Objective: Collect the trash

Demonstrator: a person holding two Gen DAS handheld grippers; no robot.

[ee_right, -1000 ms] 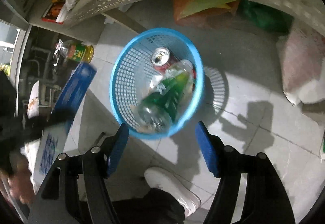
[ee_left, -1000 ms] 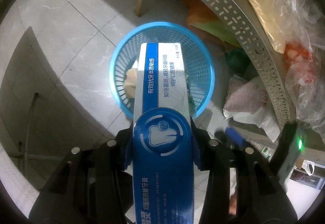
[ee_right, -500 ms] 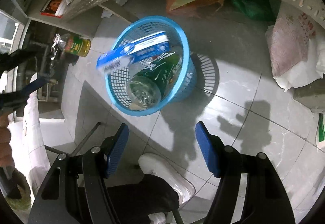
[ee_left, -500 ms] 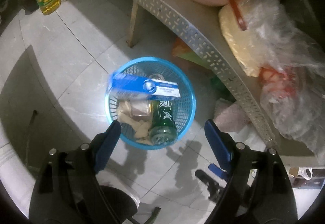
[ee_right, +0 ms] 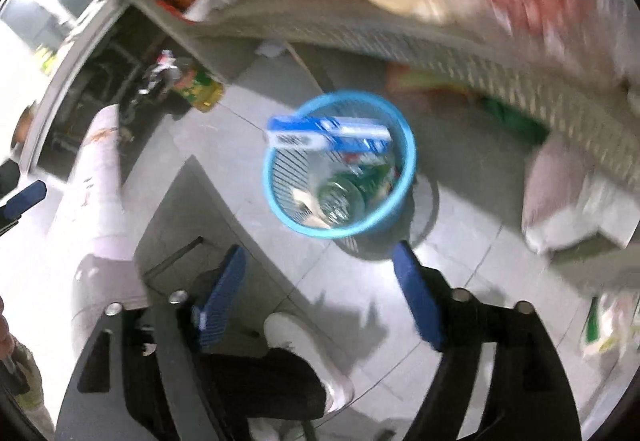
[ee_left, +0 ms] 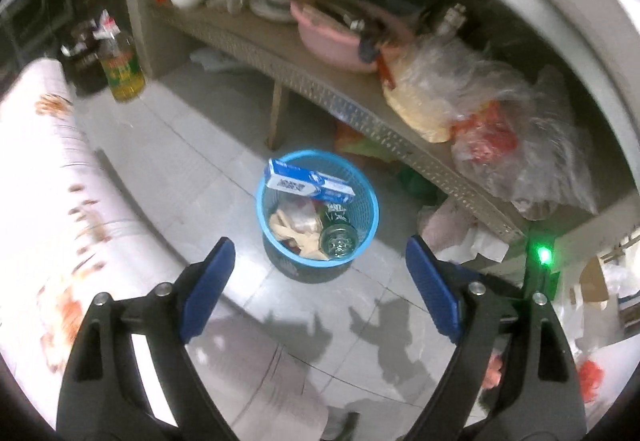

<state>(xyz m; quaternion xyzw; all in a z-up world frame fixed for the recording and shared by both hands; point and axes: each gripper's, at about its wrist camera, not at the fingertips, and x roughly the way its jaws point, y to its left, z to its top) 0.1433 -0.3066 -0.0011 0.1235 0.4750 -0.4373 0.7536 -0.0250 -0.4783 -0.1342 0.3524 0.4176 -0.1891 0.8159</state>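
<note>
A blue mesh basket (ee_left: 297,269) stands on the tiled floor below both grippers. A blue and white toothpaste box (ee_left: 310,185) lies across its far rim, over a green bottle (ee_left: 338,237) and crumpled wrappers inside. My left gripper (ee_left: 318,241) hangs high above the basket, its jaws opening and nothing between them. In the blurred right wrist view the basket (ee_right: 411,157), the box (ee_right: 328,135) and the bottle (ee_right: 344,197) show again. The right gripper (ee_right: 320,247) is also well above them, its jaws opening and empty.
A perforated shelf (ee_left: 360,117) runs behind the basket, holding a pink basin (ee_left: 332,41) and plastic bags (ee_left: 480,109). An oil bottle (ee_left: 122,69) stands on the floor at the left. A white patterned surface (ee_left: 60,201) fills the left. A person's white shoe (ee_right: 292,333) is below.
The left gripper let go of the toothpaste box, which dropped onto the basket's rim. Both grippers rose away from the basket, so it looks smaller, and their jaws spread wider.
</note>
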